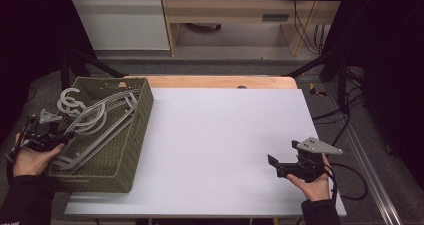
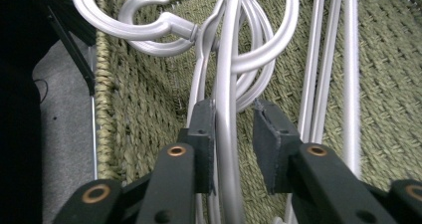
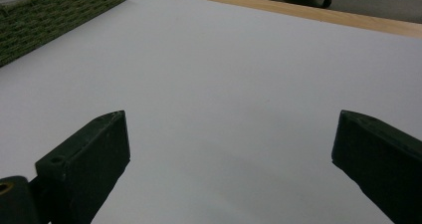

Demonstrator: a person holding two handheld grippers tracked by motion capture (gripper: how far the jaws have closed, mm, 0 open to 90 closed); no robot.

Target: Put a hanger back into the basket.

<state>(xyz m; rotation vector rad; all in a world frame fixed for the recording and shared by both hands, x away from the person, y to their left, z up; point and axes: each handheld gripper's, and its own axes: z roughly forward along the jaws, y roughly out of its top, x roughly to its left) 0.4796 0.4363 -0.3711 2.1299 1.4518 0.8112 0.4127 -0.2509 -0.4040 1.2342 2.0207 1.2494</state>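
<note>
Several hangers, one to single out

Left hand-held gripper (image 2: 234,134) sits in the green basket (image 1: 137,135), jaws slightly apart around one grey hanger (image 2: 226,84): one pad touching, the other clear. Best close squarely on that single bar, then lift slowly, since the hooks tangle. Right hand-held gripper (image 3: 229,154) hovers wide open, empty, over the desk (image 1: 215,135).

the room is dim and dark at both sides; soft overhead light brightens the white bench (image 1: 220,150). the pale hangers (image 2: 234,59) shine slightly, with near parts softly blurred.
</note>
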